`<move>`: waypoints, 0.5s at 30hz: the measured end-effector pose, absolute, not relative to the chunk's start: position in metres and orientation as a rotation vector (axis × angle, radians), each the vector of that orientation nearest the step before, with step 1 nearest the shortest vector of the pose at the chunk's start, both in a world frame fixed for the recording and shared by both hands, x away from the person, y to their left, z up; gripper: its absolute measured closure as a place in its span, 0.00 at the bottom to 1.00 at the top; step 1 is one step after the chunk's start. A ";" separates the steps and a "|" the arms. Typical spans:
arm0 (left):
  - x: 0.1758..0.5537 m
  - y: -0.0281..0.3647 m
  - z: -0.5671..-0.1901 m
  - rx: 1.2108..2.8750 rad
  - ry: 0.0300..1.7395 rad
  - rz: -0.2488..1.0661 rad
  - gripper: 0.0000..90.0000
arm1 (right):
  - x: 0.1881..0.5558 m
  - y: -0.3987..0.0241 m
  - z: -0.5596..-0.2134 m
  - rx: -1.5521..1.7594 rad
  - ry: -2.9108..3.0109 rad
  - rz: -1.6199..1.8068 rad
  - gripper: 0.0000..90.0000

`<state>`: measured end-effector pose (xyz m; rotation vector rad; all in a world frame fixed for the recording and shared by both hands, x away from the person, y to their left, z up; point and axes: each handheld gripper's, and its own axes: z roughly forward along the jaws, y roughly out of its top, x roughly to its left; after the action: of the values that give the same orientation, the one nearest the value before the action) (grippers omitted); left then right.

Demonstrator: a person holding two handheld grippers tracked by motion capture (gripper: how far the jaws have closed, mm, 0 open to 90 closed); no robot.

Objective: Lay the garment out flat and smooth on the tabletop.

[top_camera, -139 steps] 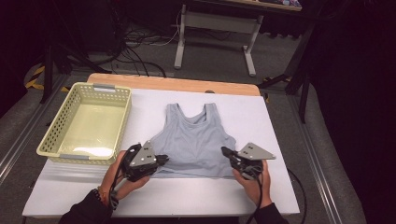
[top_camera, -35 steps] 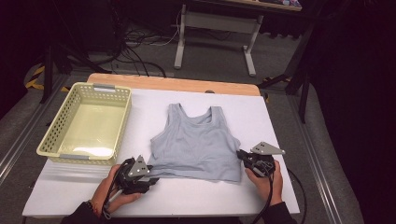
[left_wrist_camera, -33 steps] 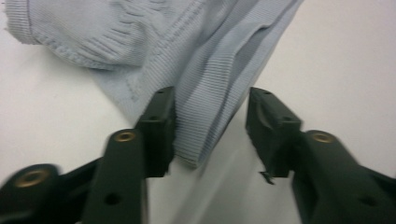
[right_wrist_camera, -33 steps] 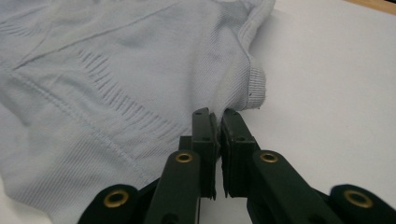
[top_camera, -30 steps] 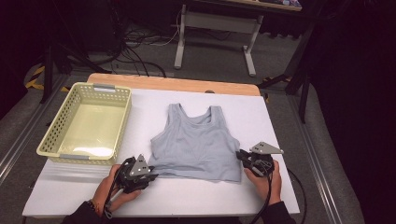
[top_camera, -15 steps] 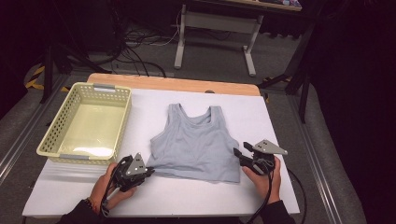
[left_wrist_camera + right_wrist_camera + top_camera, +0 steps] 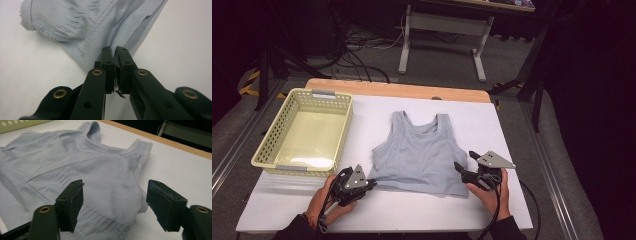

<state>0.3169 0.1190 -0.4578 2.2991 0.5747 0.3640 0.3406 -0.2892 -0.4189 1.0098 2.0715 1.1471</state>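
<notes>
A: Status on the grey tank top (image 7: 422, 155)?

B: It's lying flat, neck toward 12 o'clock, mid-table on the white table (image 7: 512, 135). The hem is running along the 6 o'clock edge, nearest the person.

A: Left gripper (image 7: 367, 184)?

B: It's clamping the hem corner at roughly 7 o'clock of the garment. In the left gripper view the jaws are all but closed, with a pinch of ribbed fabric (image 7: 100, 32) bunching between the pads. Judging by that, it's anchoring the corner so the cloth can't slide.

A: Right gripper (image 7: 458, 167)?

B: It's sitting at the opposite hem corner, about 5 o'clock of the garment. Its jaws have just been opening and are standing wide now. In the right gripper view the hem is lying between them, but the pads aren't pressing on it, so nothing is held.

A: Why is it open?

B: My read: either it's releasing or it's resetting for a cleaner bite on that corner. Can't tell which.

A: Basket?

B: The yellow basket (image 7: 272, 150) is sitting empty at 9 o'clock of the shirt, well apart. It's probably the drop-off after folding.
</notes>
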 end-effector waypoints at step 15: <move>0.307 0.125 -0.460 2.300 0.577 0.347 0.95 | 0.332 -0.263 -0.420 0.905 2.130 1.177 0.23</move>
<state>0.3073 0.1249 -0.4604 2.2998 0.5770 0.3472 0.3319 -0.2629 -0.4205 0.9053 2.1297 1.1766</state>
